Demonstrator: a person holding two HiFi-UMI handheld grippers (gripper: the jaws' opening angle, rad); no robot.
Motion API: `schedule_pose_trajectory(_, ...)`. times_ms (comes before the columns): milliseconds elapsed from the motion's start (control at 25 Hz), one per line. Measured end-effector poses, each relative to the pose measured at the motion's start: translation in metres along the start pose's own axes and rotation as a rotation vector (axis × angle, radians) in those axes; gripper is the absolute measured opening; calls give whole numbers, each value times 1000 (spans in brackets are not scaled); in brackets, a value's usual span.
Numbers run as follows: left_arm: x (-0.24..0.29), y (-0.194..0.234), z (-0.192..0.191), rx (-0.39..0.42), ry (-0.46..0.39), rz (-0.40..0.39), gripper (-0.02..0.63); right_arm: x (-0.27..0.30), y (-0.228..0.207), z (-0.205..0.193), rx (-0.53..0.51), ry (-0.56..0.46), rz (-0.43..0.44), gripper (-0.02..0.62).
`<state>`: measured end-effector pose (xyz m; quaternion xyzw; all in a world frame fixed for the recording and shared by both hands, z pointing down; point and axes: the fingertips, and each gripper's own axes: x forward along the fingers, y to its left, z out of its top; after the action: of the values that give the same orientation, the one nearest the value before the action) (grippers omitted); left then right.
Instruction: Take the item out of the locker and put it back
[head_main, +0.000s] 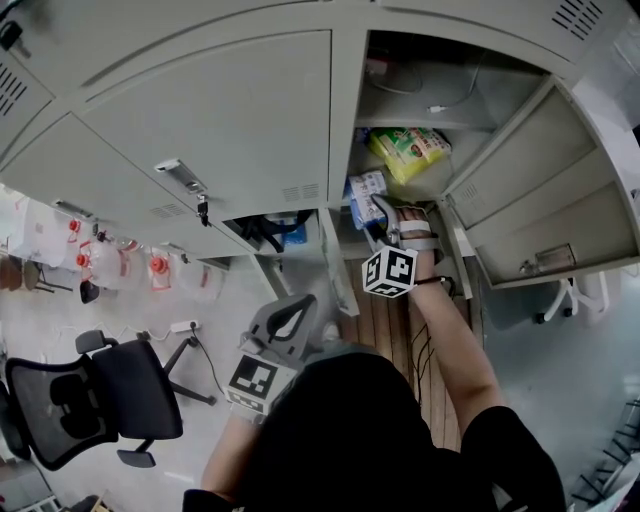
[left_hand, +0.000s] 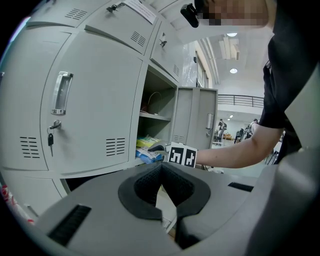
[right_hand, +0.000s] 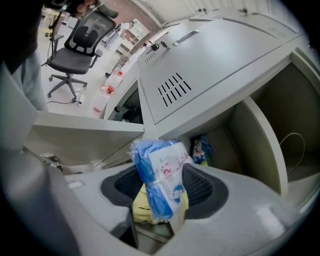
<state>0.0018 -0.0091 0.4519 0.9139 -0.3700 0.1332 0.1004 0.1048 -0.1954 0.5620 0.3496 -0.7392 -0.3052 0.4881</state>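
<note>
The open locker compartment (head_main: 470, 160) holds a yellow-green packet (head_main: 410, 150) and a blue and white plastic packet (head_main: 365, 195) at its front edge. My right gripper (head_main: 385, 215) reaches into the compartment's mouth. In the right gripper view the blue and white packet (right_hand: 160, 175) stands upright between the jaws of the right gripper (right_hand: 162, 200), which is shut on it, over a yellow packet (right_hand: 142, 207). Another small packet (right_hand: 200, 149) lies deeper inside. My left gripper (left_hand: 167, 205) hangs back below the lockers, shut with nothing in it.
The compartment's door (head_main: 545, 200) swings out to the right. Shut locker doors (head_main: 220, 110) fill the left, one with a key in its lock (left_hand: 50, 140). A black office chair (head_main: 90, 400) and several jugs (head_main: 120, 265) stand on the floor at left.
</note>
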Motion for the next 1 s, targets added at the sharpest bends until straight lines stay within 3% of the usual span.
schedule_pose_trajectory(1000,-3,-2,5,7,-11,-104,11,-90,-9,4,182,34,-113,196)
